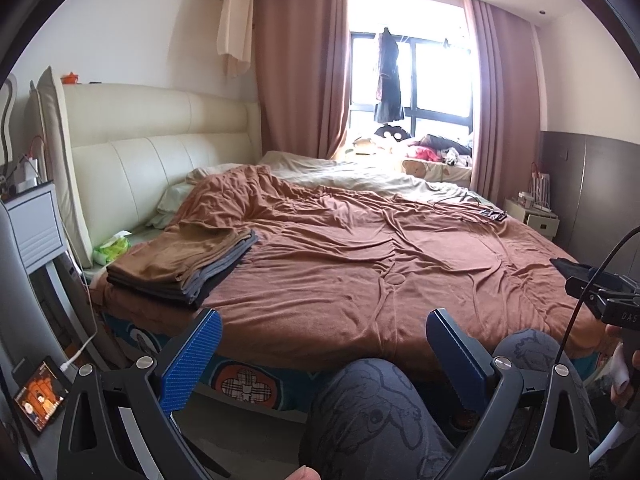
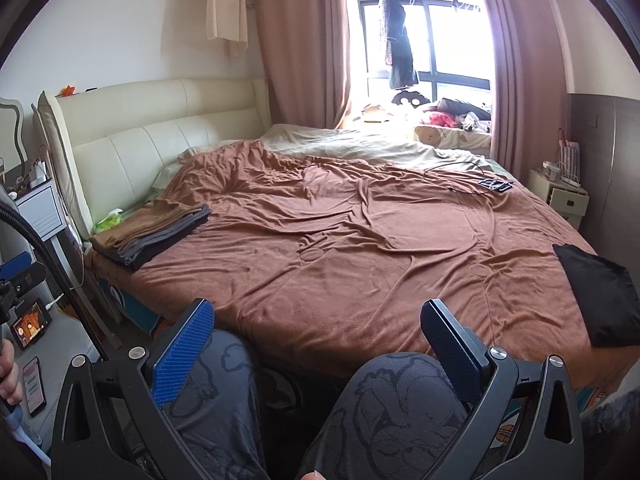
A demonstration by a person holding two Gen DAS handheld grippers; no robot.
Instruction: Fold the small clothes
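Observation:
A stack of folded clothes (image 1: 182,268) (image 2: 150,232), brown on top and grey and dark below, lies on the left near corner of the bed. A black garment (image 2: 596,292) lies flat at the bed's right edge; its corner (image 1: 570,266) shows in the left wrist view. My left gripper (image 1: 324,322) is open and holds nothing, held low in front of the bed above the person's knee (image 1: 376,408). My right gripper (image 2: 318,314) is also open and holds nothing, above both knees. The right gripper's body (image 1: 608,300) shows at the left view's right edge.
A rust-brown cover (image 2: 340,240) spreads over the bed, with a cable and small dark device (image 2: 494,184) at the far right. A cream headboard (image 1: 160,148) stands left, nightstands on both sides, a phone on a stand (image 1: 40,396) at lower left, a window with curtains behind.

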